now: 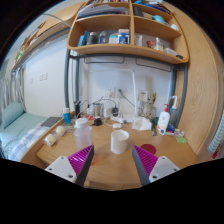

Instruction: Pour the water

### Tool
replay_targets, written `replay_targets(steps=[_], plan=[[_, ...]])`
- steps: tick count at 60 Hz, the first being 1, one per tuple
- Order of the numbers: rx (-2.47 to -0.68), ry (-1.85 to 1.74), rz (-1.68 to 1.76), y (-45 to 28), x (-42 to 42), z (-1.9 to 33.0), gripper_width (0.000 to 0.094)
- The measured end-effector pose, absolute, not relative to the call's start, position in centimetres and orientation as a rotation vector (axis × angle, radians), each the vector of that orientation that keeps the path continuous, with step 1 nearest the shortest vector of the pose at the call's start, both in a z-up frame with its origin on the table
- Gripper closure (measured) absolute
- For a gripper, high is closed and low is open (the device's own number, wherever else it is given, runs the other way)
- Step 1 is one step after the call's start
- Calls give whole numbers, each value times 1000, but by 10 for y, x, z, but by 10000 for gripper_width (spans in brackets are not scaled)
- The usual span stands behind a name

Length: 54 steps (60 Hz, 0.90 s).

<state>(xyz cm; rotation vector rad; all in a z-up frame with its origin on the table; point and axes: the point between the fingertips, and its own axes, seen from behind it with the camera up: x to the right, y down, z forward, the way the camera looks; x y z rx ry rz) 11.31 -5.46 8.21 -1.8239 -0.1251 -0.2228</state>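
Observation:
A white cup [119, 141] stands on the wooden desk [110, 170], just ahead of my fingers and about midway between them. A clear plastic bottle [83, 131] stands to its left, a little further back. My gripper [112, 165] is open and empty, low over the desk, with its magenta pads [80, 160] spread wide either side of bare desk.
Bottles, jars and small things line the back of the desk, with a white spray bottle [163, 121] at the right. A metal shelf frame [125, 48] with stocked shelves rises over it. A bed [20, 130] lies at the left.

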Motion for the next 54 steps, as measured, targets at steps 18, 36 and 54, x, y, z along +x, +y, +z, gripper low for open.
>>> replay_targets(steps=[18,36,54], plan=[[-1838,-212,-113,-25,17,8,148],[-1753,-175,-130,42,16,3,153],[-1711,-162,-161,66,16,-6,521]])
